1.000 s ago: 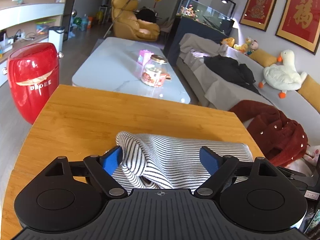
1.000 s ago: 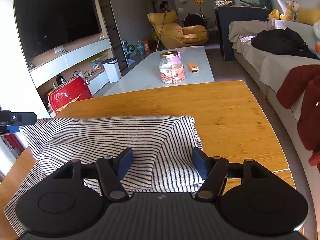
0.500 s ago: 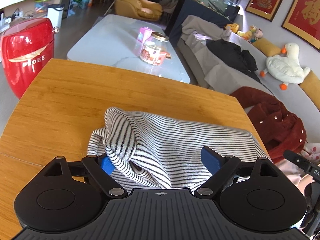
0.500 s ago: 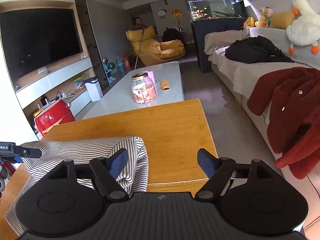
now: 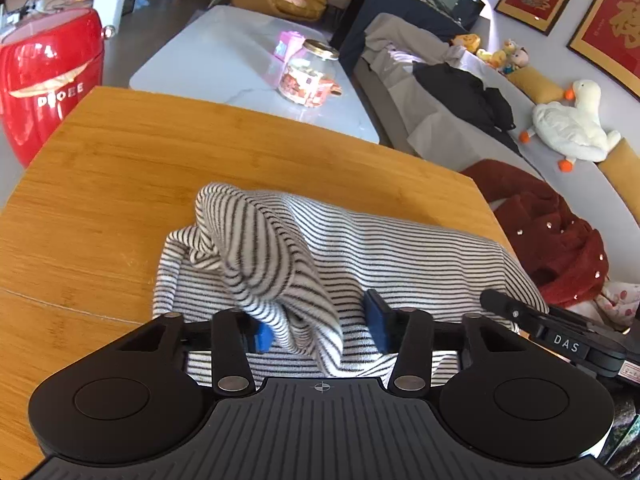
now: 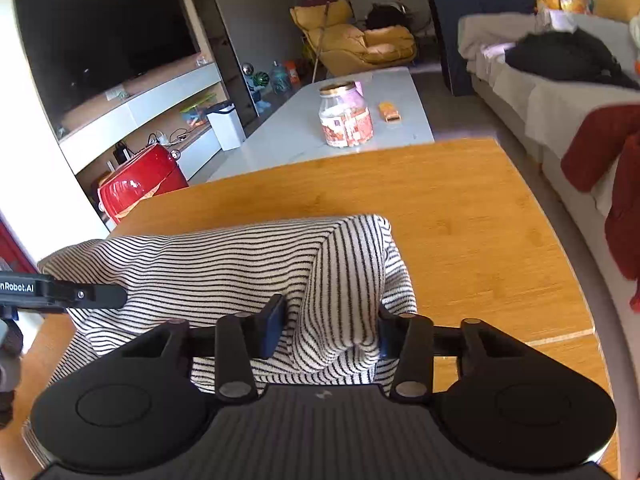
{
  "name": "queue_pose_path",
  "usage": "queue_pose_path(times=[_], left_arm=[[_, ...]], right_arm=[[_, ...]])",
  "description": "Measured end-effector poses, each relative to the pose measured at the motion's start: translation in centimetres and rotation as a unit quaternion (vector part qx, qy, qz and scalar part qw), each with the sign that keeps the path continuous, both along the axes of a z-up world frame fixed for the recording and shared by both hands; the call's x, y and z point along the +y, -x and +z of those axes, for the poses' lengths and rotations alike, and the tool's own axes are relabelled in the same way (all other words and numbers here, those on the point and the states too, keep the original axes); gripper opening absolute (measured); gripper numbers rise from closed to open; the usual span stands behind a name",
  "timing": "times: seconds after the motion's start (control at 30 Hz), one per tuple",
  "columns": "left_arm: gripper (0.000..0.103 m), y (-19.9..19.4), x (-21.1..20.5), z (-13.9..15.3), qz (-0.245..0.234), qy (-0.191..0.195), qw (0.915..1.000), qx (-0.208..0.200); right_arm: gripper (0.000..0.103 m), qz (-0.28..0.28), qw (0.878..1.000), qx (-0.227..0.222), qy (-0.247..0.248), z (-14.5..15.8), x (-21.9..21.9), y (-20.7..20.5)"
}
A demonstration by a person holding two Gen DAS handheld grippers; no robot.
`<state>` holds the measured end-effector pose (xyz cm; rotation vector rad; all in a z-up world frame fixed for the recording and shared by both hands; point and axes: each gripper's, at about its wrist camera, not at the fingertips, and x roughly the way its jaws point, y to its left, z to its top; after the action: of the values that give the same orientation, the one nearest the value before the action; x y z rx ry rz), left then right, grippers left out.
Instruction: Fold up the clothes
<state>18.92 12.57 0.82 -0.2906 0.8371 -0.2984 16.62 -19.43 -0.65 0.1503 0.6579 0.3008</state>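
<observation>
Both claws were clenched on the striped garment (image 5: 400,256), which lay bunched on the wooden bench (image 5: 120,184): the left claw (image 5: 318,326) pinched a raised, twisted fold at the cloth's left end, and the right claw (image 6: 330,326) gripped a lifted fold at its right end. Between them the garment stretched across the near part of the bench in a thick striped band, its lower edge hanging toward the near side, while a glass jar (image 6: 346,116) stood well apart on the pale coffee table (image 6: 288,140) beyond the bench
</observation>
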Motion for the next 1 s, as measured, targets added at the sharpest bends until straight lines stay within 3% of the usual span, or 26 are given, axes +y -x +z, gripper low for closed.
queue_pose_path(times=[0.03,0.17,0.27,0.4,0.6,0.73,0.87,0.93,1.0], left_arm=[[0.034,0.4,0.1,0.6,-0.002,0.000,1.0000,-0.007],[0.032,3.9,1.0,4.2,-0.018,0.020,0.9985,-0.049],[0.032,7.5,1.1,5.6,-0.031,0.016,0.9967,-0.074],[0.032,10.6,1.0,5.0,-0.039,0.018,0.9964,-0.073],[0.033,11.3,1.4,3.4,-0.034,0.028,0.9975,-0.056],[0.046,11.8,1.7,2.4,-0.030,0.034,0.9980,-0.044],[0.084,12.3,2.0,1.3,-0.027,0.041,0.9983,-0.032],[0.092,12.4,2.1,0.7,-0.025,0.045,0.9984,-0.024],[0.092,11.1,1.7,-0.6,-0.021,0.054,0.9983,-0.005]], right_arm=[[0.021,0.004,1.000,-0.014,-0.003,1.0,-0.1,0.5],[0.017,0.030,0.997,-0.069,-0.025,5.8,-1.2,4.2],[0.016,0.048,0.995,-0.077,-0.032,7.2,-2.0,6.8],[0.016,0.061,0.996,-0.065,-0.025,6.1,-2.7,9.5],[0.019,0.024,1.000,-0.001,0.004,0.5,-3.4,9.6],[0.027,0.017,1.000,0.003,-0.006,-0.4,-4.2,10.0],[0.040,0.010,1.000,-0.004,-0.001,-0.5,-4.2,10.4],[0.040,0.011,1.000,-0.005,-0.006,-0.6,-4.1,10.3],[0.039,0.013,1.000,-0.003,-0.014,-0.8,-3.7,10.3]])
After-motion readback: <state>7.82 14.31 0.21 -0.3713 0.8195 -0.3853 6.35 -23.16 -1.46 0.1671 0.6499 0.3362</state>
